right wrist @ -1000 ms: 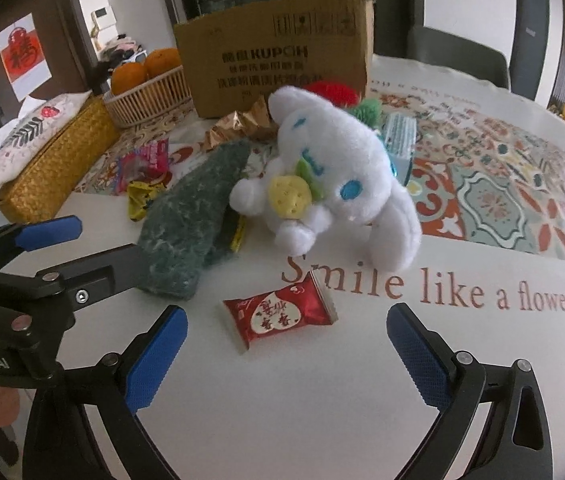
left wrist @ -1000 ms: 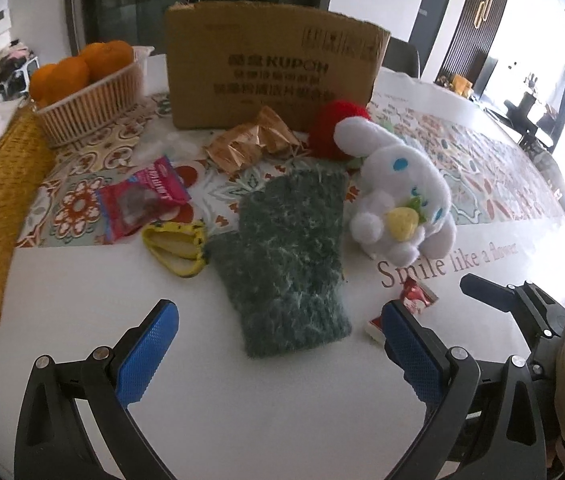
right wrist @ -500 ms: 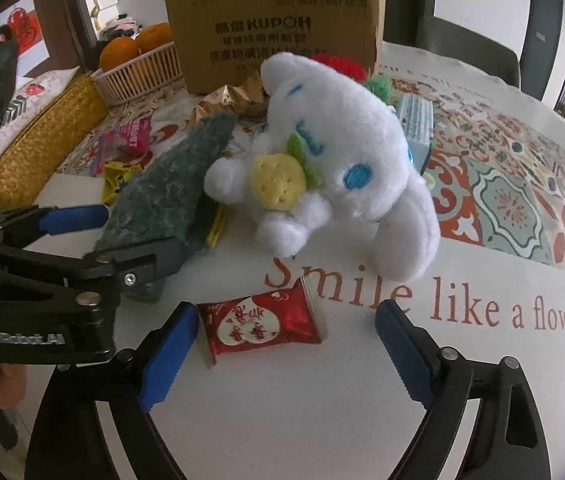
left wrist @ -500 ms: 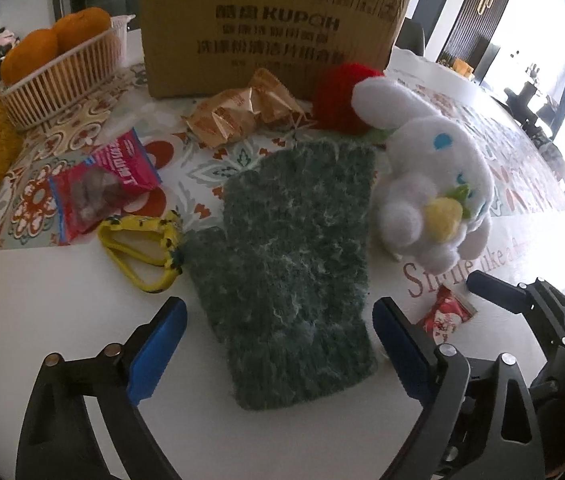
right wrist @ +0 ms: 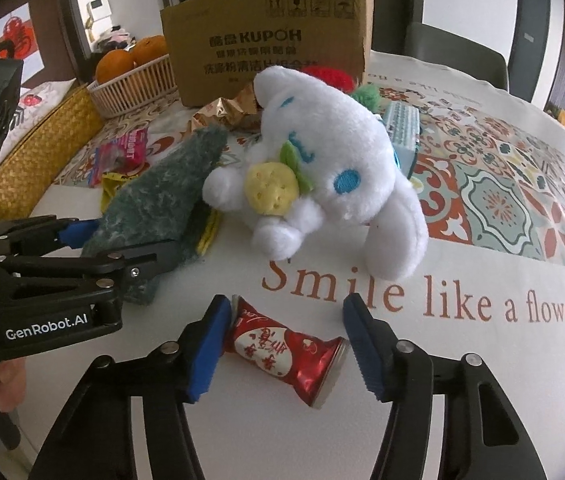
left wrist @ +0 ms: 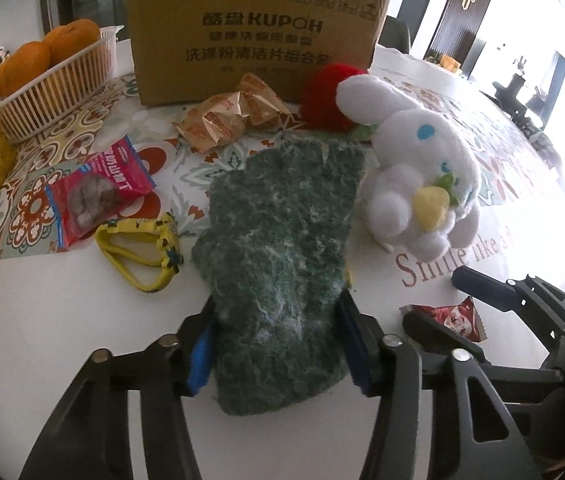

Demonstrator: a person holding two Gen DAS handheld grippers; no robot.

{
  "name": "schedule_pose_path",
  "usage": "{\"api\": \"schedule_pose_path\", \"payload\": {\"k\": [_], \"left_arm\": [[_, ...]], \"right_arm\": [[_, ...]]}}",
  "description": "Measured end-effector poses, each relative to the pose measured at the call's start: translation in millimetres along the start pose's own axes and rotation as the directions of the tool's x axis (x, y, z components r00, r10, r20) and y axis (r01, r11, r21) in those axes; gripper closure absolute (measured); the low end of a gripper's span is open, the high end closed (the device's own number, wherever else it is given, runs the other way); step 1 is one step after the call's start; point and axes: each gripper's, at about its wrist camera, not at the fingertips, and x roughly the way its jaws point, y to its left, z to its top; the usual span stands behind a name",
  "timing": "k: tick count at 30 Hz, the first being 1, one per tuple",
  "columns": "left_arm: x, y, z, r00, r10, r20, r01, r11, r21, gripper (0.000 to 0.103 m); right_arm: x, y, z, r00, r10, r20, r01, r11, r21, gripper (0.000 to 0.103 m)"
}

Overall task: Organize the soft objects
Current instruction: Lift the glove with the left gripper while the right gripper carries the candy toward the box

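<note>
Left wrist view, left hand-held gripper [left wrist: 278, 344] closing, pads squeezing the green knitted mitten [left wrist: 278, 240], right hand-held gripper [right wrist: 282, 344] closing around red candy wrapper [right wrist: 282, 354], right pad still clear, white plush bunny [right wrist: 322, 172] beyond on the tabletop [right wrist: 482, 360]

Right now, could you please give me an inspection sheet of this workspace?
Surface: tablecloth, white near us, patterned tiles beyond, printed "Smile like a flower".
Job's things: green knitted mitten lying flat; white plush bunny on its side; red pompom behind it.
Clutter: red candy, pink snack packet, gold wrappers, yellow strap, orange basket, cardboard box.
Grippers: left tongs closing around the mitten's cuff; right tongs closing around the candy, one pad touching it.
Cables: nothing seen.
Surroundings: chair, dark doors, bright window.
</note>
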Motion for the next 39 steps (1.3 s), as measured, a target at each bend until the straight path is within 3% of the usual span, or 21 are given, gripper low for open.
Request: {"api": "schedule_pose_path", "payload": {"k": [14,17,21,23,28,33,35,37,39], "left_arm": [[-19,-1,-14,0.999,0.031,0.037,-0.032,0.999,0.016,0.068],[-19,-2,-18,0.999,0.034,0.037,-0.035,0.999,0.013,0.068],[-20,-3,-19,0.999,0.036,0.04,-0.037,0.999,0.013,0.068],[-20,-2,-20,0.999,0.035,0.041,-0.036,0.999,0.012,0.068],[-20,-3,-22,0.998,0.036,0.046,-0.037,0.999,0.017,0.068],[-20,-1,-22,0.999,0.023,0.046,-0.023,1.0,0.007,0.068],[-20,-1,-22,0.999,0.024,0.047,-0.024,1.0,0.007,0.068],[-20,-1,-22,0.999,0.024,0.049,-0.025,1.0,0.011,0.068],[-20,-1,-22,0.998,0.024,0.05,-0.024,1.0,0.013,0.068]], "right_arm": [[-10,-2,-14,0.999,0.003,0.043,-0.007,0.997,0.073,0.049],[-9,1,-15,0.999,0.001,0.042,-0.004,0.999,0.051,0.044],[-12,1,-16,0.999,-0.013,0.042,0.011,0.999,0.048,0.025],[-17,2,-18,0.997,-0.046,0.058,0.043,0.998,0.054,0.025],[-25,7,-29,0.992,-0.1,0.081,0.094,0.993,0.075,0.025],[-18,6,-31,0.994,-0.091,0.068,0.084,0.991,0.102,0.026],[-16,5,-30,0.994,-0.083,0.066,0.075,0.991,0.11,0.03],[-17,3,-30,0.994,-0.082,0.071,0.073,0.99,0.119,0.042],[-18,4,-30,0.994,-0.08,0.076,0.071,0.991,0.117,0.043]]}}
